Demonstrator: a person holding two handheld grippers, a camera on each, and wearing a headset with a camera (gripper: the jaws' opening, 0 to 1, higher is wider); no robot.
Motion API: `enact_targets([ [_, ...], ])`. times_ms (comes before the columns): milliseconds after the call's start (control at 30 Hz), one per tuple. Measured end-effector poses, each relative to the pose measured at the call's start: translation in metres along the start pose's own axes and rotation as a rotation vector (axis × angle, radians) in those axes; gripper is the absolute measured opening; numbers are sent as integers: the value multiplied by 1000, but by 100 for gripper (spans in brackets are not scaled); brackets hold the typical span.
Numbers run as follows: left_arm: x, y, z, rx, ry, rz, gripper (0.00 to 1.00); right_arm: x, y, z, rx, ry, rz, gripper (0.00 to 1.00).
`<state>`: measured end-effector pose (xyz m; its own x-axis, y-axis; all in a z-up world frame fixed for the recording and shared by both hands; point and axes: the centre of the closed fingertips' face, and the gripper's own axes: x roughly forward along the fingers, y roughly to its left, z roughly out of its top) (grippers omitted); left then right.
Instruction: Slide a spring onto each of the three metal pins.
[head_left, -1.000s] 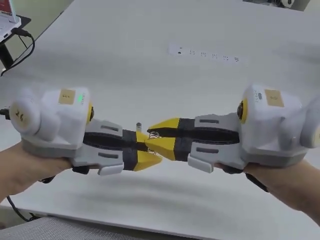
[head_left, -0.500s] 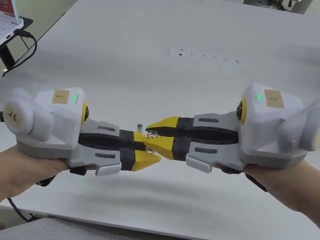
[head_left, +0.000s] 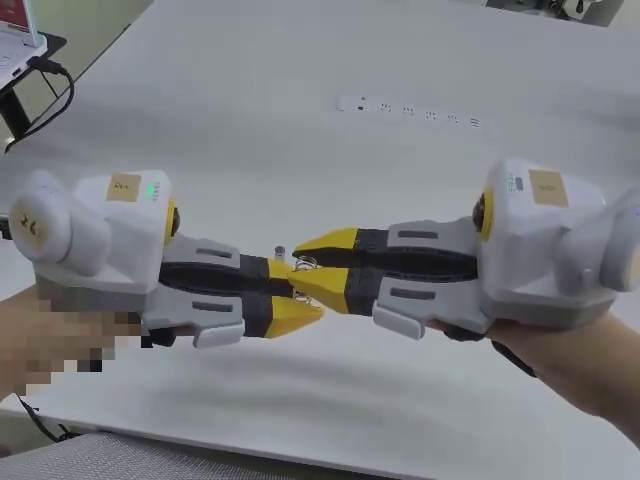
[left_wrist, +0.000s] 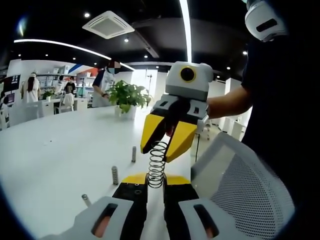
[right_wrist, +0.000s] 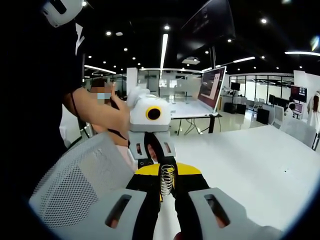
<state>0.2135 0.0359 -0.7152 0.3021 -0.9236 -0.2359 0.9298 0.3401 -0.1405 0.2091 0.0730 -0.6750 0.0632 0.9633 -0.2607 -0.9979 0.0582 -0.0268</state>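
Observation:
A small metal spring (head_left: 305, 265) hangs between the two grippers, which meet tip to tip above the white table (head_left: 250, 130). In the left gripper view the spring (left_wrist: 156, 167) runs from my left gripper (left_wrist: 155, 181) up into the yellow jaws of the right gripper (left_wrist: 161, 150). My right gripper (right_wrist: 167, 186) has the spring (right_wrist: 167, 179) between its pads. Both are shut on it, one at each end. Just behind the tips, a short pin (head_left: 280, 250) stands on the table. Three pins (left_wrist: 133, 154) (left_wrist: 114, 175) (left_wrist: 86, 200) stand in a row in the left gripper view.
A white power strip (head_left: 415, 110) lies farther back on the table. A laptop (head_left: 15, 40) with a black cable (head_left: 55, 90) sits off the table's left edge. A mesh chair back (left_wrist: 240, 195) is near the front edge. People stand at distant tables.
The grippers stay tip to tip with the spring between them. The right gripper has risen slightly and the left has shifted a little; otherwise nothing has moved.

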Motion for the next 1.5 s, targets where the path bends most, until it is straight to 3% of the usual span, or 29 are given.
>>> enact_targets([
  [133, 1, 1, -6, 7, 27, 7, 8, -1, -4, 0, 5, -1, -8, 6],
  [667, -6, 11, -12, -24, 44, 58, 22, -5, -7, -3, 8, 6, -31, 6],
  [1500, -38, 36, -36, -45, 107, 193, 38, -13, -17, -10, 20, 18, -73, 6],
])
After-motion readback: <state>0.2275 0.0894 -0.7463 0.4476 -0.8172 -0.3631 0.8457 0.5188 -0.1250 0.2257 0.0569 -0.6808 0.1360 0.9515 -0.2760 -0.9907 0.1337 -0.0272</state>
